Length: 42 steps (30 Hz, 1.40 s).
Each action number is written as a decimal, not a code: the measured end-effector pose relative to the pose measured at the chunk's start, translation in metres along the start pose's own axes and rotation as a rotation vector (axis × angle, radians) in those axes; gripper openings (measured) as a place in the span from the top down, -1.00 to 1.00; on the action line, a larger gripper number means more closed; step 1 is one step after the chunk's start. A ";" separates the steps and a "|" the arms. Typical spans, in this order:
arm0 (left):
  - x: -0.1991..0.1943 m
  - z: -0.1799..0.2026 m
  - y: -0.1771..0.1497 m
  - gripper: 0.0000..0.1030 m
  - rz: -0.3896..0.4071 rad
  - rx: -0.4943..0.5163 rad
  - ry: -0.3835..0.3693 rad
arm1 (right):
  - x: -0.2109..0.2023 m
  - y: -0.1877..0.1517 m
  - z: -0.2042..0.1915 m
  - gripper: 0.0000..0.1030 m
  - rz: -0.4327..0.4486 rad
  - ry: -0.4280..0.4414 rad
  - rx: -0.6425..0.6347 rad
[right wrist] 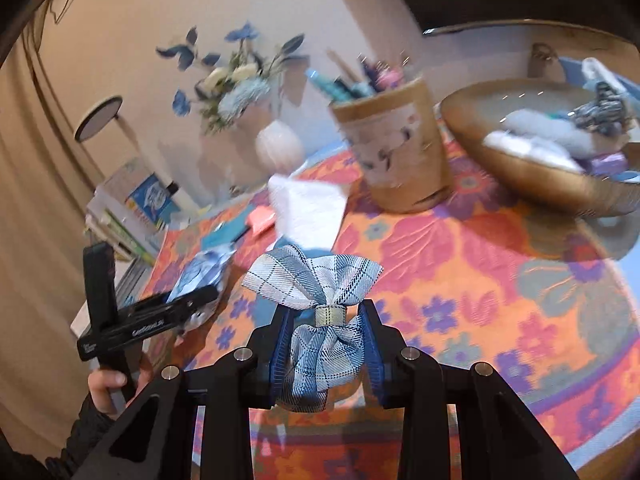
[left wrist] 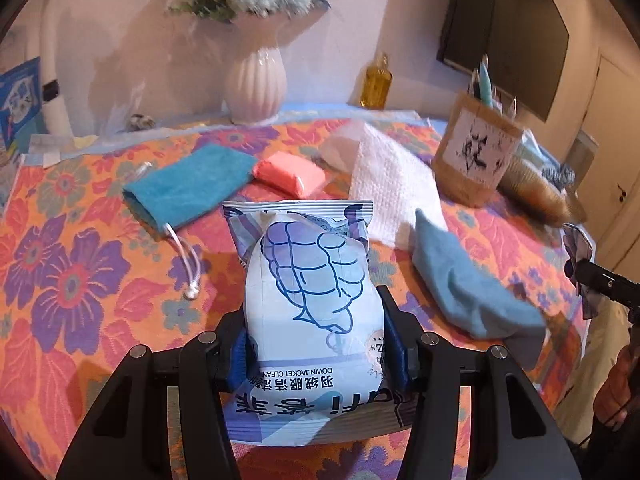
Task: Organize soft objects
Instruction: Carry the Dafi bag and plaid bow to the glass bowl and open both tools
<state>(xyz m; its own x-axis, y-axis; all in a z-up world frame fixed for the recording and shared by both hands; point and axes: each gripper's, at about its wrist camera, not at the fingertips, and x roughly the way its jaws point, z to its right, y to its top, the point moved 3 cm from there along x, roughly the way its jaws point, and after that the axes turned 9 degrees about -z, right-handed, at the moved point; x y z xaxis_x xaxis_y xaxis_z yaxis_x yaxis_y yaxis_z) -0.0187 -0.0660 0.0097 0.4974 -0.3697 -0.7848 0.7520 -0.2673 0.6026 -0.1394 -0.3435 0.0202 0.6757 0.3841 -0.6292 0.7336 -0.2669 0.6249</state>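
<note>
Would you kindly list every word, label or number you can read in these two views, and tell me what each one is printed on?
"DOWN JACKET CLEAN", cut off at the fold, upside down: on the wipes packet in the left gripper.
Chinese characters below it on the packet: legible, upside down.
"2", partly hidden: round badge on the packet.
One large brush character: label of the pen holder.
White lettering on the other gripper's black body: too blurred.
Blue box: print unreadable.
</note>
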 end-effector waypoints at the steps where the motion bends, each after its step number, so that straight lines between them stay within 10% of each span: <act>1: -0.006 0.003 0.002 0.01 0.019 -0.009 -0.025 | -0.004 0.003 0.001 0.37 0.015 -0.005 0.001; 13: -0.084 0.142 0.106 0.01 0.232 0.216 -0.198 | -0.099 0.076 0.035 0.37 0.279 -0.109 0.070; 23: -0.022 0.267 0.192 0.01 0.142 0.322 -0.302 | -0.122 0.132 0.126 0.37 0.313 -0.254 0.347; 30: 0.030 0.305 0.207 -0.05 0.095 0.346 -0.300 | -0.105 0.163 0.161 0.33 0.257 -0.389 0.358; 33: 0.042 0.314 0.212 -0.64 0.075 0.350 -0.284 | -0.101 0.171 0.166 -0.17 0.234 -0.403 0.356; 42: 0.016 0.286 0.194 -0.65 0.074 0.305 -0.344 | -0.105 0.146 0.149 -0.27 0.217 -0.410 0.306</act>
<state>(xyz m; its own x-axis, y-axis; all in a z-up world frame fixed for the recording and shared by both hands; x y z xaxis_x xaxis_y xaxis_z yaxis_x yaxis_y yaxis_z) 0.0116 -0.3786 0.1556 0.3339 -0.6579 -0.6750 0.5325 -0.4593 0.7110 -0.0927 -0.5542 0.1086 0.7413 -0.0676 -0.6678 0.5209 -0.5694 0.6359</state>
